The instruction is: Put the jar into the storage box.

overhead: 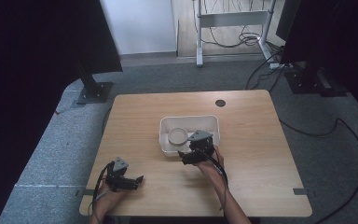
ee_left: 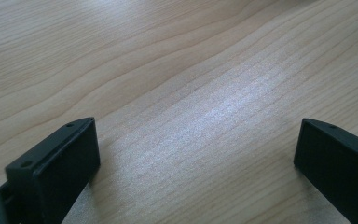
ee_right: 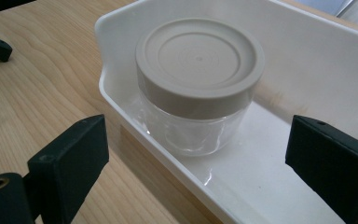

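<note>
Both grippers are in my hands, low over a pale wooden table (overhead: 242,163). In the high view, my right gripper (overhead: 186,156) sits at the near edge of a white tray (overhead: 212,122) that lies around the middle of the table. My left gripper (overhead: 137,179) rests well apart from it, near the front left corner of the table, pointing to the right across bare wood.

From the right gripper view, the right gripper (ee_right: 196,154) has its two black jaws spread wide with nothing between them. One jaw hangs over the wood just outside the tray's (ee_right: 121,100) rim, the other over the tray's floor. Ahead of them, inside the tray and close to its corner, a jar (ee_right: 198,93) stands upright. It has a clear body and a flat, round beige lid (ee_right: 199,60) seated on top. The jar looks empty, though glare on the clear wall makes that hard to confirm. The jaws are near the jar but not touching it.

From the left gripper view, the left gripper (ee_left: 196,149) is also spread wide and holds nothing. Wood grain of the table (ee_left: 168,70) lies beneath and ahead of it.
</note>
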`<state>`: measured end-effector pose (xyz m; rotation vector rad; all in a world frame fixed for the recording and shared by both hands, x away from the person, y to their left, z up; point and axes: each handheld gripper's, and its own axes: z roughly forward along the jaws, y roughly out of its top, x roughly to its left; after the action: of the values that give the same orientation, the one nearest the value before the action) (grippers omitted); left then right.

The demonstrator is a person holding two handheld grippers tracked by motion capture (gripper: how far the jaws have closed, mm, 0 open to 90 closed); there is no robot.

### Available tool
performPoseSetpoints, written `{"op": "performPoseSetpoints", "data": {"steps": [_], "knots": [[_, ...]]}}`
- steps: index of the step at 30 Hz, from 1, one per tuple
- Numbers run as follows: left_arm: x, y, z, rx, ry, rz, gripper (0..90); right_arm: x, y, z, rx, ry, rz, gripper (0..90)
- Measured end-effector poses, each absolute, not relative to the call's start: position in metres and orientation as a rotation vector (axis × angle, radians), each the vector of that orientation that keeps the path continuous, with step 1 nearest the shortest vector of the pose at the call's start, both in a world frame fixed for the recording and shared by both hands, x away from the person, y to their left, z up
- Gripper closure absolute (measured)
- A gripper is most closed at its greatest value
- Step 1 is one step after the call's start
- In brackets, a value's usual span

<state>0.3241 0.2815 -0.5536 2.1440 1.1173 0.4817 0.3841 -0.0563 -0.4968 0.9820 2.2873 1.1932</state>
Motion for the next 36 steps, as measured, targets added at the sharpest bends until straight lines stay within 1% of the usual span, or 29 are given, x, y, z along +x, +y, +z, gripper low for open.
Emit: {"op": "performPoseSetpoints", "data": {"steps": [14, 36], "knots": [[0.324, 0.281, -0.554, 2.143, 1.118, 0.482, 0.0, 0.378, -0.069, -0.498, 0.987, 2.289, 1.199, 7.4], [0.324, 0.281, -0.554, 2.144, 1.117, 0.482, 0.0, 0.363, -0.091, -0.502, 1.0, 2.301, 1.159, 5.3]]}}
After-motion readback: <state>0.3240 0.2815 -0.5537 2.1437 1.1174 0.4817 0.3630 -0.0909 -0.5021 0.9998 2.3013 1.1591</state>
